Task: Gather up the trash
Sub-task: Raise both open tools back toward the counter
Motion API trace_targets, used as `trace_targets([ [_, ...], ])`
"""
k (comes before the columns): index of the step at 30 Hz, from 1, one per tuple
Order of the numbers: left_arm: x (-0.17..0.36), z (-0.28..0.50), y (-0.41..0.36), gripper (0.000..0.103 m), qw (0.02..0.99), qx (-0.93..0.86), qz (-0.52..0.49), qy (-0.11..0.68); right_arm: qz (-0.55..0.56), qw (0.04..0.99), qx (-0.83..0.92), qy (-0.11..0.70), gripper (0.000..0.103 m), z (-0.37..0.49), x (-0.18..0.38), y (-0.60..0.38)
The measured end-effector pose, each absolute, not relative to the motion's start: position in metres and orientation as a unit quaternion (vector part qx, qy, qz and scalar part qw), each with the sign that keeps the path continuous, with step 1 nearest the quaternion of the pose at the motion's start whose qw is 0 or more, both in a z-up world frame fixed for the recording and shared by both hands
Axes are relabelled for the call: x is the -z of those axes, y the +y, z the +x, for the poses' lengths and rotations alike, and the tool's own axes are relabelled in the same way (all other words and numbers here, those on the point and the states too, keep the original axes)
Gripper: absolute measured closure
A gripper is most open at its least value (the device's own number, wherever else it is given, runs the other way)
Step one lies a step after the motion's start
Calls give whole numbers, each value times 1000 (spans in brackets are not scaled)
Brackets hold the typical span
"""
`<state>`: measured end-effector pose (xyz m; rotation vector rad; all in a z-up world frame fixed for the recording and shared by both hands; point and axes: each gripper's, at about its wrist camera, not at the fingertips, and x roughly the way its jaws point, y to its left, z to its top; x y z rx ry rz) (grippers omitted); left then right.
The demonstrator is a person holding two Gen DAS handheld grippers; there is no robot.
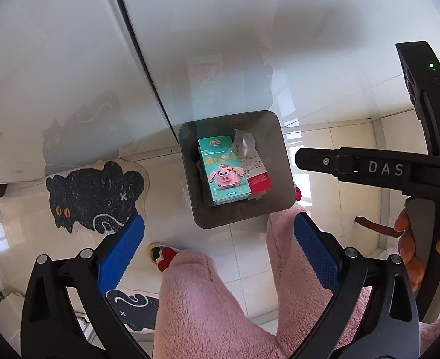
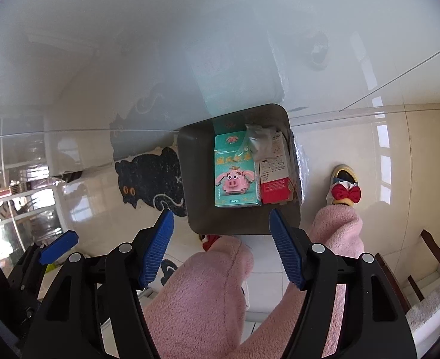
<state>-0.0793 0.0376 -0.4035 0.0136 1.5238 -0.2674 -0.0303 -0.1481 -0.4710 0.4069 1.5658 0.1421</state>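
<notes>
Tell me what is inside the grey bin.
The grey bin holds a teal pig box, a red-and-white carton beside it, and a crumpled clear wrapper on top. Anything beneath them is hidden.

Home: cat-shaped rug (image 1: 95,197), tiled floor (image 1: 339,209)

Red box (image 1: 260,182) half under teal box (image 1: 224,170), print unreadable

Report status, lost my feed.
Both claws, left and right, open, empty. Pig box, red carton, wrapper in bin. Nothing blocking.
</notes>
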Motion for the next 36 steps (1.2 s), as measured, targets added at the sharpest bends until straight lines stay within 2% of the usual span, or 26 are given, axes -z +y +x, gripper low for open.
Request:
trace_targets([
  [6,346,-87,36,8,740,129,0,660,153,722,-75,670,35,-53,407,-162],
  [14,232,-91,23,8,795,157,-3,586,124,801,-90,578,33,-84,278,-191],
  [16,206,-88,19,8,807,167,-4,566,118,820,-92,552,29,-86,247,-197],
  [23,142,-67,5,8,842,185,-10,507,129,856,-97,491,29,-68,170,-219],
  [28,118,-34,-1,8,866,170,-19,470,128,880,-70,451,29,-31,132,-246],
  [36,104,35,-15,8,883,139,-27,448,122,900,-19,417,29,37,107,-291],
])
